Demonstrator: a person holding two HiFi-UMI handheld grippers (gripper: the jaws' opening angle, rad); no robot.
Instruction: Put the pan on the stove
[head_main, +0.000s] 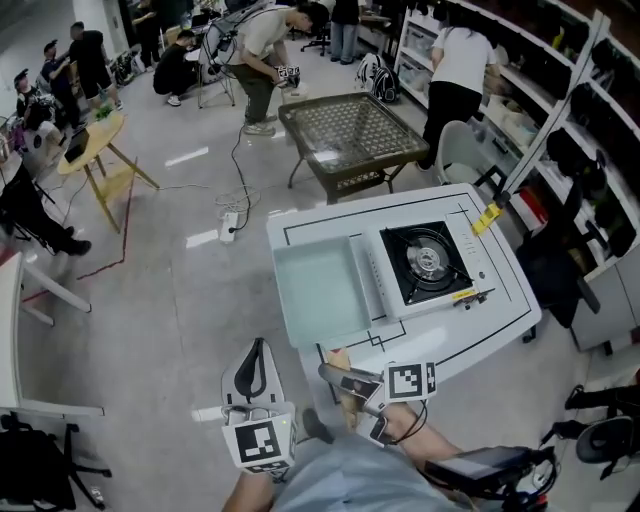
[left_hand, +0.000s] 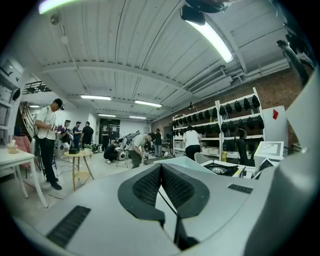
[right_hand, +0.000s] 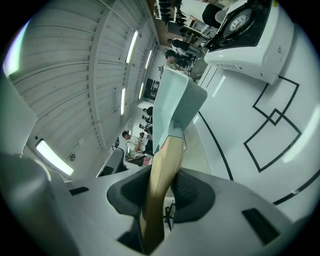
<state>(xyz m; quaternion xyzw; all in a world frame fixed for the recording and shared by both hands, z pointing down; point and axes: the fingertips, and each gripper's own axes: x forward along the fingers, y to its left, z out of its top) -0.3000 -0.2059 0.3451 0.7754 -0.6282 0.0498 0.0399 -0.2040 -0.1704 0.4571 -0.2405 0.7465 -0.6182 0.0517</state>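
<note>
The pan (head_main: 320, 292) is not yet on the stove (head_main: 428, 262). In the head view it is over the white worktop (head_main: 505, 290), just beside the left side of the stove, with its pale green square body turned toward the far edge and its wooden handle (head_main: 340, 362) pointing back to me. The burner of the stove is free; nothing stands on the black grate.

My right tool (head_main: 345, 382) has the handle. In the right gripper view the two dark pads are partly closed and press on the wooden handle (right_hand: 167, 155) from both sides, quite near to its end, and the pan (right_hand: 172, 100) stands out in front of the tool, seen from its edge. The stove (right_hand: 245, 22) appears at the top right of that view, beyond a bare part of the worktop (right_hand: 235, 110). I cannot tell from these views if the bottom of the pan touches the worktop or is a little above it.

My left tool (head_main: 258, 365) is off the worktop, at the left of the pan, and holds nothing. In the left gripper view its jaws are together, with no object between them (left_hand: 161, 172).

So I judge that the grasp is done and the main part is left: to carry the pan to the right, bring its body over the burner, put it down flat on the grate and then open the right tool. The handle is long and I hold it far from the body, so the pan may tip if the grip is weak.
</note>
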